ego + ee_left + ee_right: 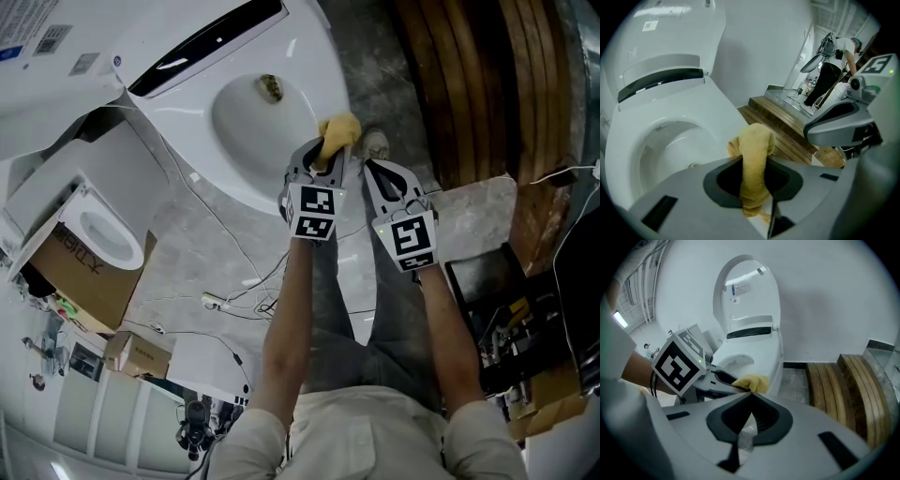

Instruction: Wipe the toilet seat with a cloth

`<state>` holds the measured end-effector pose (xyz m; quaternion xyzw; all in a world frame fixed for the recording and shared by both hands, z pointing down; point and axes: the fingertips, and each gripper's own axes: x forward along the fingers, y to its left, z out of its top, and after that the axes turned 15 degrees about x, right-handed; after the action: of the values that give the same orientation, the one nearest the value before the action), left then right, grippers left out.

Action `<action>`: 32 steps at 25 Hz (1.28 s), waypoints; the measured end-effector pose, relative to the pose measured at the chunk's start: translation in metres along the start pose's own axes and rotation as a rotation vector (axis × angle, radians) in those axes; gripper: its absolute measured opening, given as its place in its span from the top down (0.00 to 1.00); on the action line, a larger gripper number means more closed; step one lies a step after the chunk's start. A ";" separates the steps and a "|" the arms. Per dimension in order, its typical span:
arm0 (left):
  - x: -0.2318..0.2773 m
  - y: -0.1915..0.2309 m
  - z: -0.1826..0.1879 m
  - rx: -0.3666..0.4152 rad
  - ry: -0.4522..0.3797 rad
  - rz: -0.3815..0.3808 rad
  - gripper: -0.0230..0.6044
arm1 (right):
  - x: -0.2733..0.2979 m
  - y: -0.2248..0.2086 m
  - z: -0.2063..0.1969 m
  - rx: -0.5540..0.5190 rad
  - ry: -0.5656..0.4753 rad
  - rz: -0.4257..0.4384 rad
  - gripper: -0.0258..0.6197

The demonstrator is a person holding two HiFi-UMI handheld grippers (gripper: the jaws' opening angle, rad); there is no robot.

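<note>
My left gripper (pixel 324 157) is clamped on the yellow cloth (pixel 339 128). In the left gripper view the jaws pinch a bunched fold between them, with the rest of the cloth sticking out past the tips in a soft lump. That lump sits at the front edge of the toilet seat (pixel 223 184), on the side nearest the wooden steps (pixel 848 380). I cannot tell whether it actually presses on the white rim or hangs just above it.

My right gripper (pixel 373 167) is just beside the left one, off the front of the toilet and over the grey floor (pixel 370 56). In the right gripper view its jaws meet at the tips with nothing caught between them, and it touches neither the cloth nor the seat.

The toilet lid (pixel 749 287) stands raised behind the bowl.
</note>
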<state>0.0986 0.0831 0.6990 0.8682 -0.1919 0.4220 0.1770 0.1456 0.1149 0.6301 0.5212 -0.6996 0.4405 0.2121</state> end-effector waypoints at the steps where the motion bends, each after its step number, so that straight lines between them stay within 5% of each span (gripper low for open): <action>1: 0.001 0.002 0.002 0.002 -0.002 -0.003 0.78 | 0.001 0.000 0.002 0.003 -0.002 -0.002 0.95; 32: 0.025 0.065 0.057 0.054 -0.043 -0.028 0.78 | 0.037 -0.009 0.066 0.008 -0.043 -0.036 0.95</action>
<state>0.1197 -0.0041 0.6954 0.8841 -0.1721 0.4057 0.1554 0.1514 0.0388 0.6270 0.5437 -0.6928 0.4281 0.2029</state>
